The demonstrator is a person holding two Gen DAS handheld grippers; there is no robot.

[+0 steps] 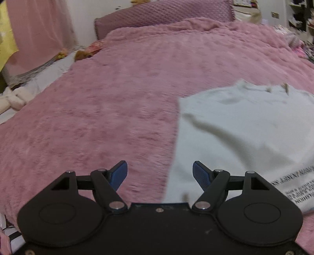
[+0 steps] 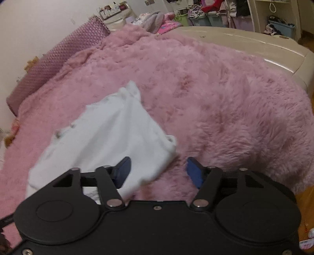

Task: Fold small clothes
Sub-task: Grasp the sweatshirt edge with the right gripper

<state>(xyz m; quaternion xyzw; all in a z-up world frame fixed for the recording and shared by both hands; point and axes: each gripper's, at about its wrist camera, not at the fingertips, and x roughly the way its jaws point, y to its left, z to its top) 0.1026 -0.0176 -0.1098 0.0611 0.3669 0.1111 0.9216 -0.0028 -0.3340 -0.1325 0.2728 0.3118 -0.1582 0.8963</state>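
Observation:
A small white garment [image 1: 245, 135] lies folded on a fluffy pink blanket [image 1: 109, 102], with black printed text near its lower right edge. In the left wrist view it is at the right; my left gripper [image 1: 159, 174] is open and empty, hovering over the garment's left edge. In the right wrist view the garment [image 2: 106, 137] lies left of centre on the blanket [image 2: 225, 109]. My right gripper [image 2: 158, 170] is open and empty, just above the garment's near right corner. Both views are motion-blurred.
A purple quilted headboard cushion [image 1: 162, 13] runs along the far side of the bed. Plush toys and bedding [image 1: 17, 96] lie off the bed's left edge. The cream bed frame [image 2: 255, 45] and storage bins with clothes [image 2: 206, 17] stand beyond the blanket.

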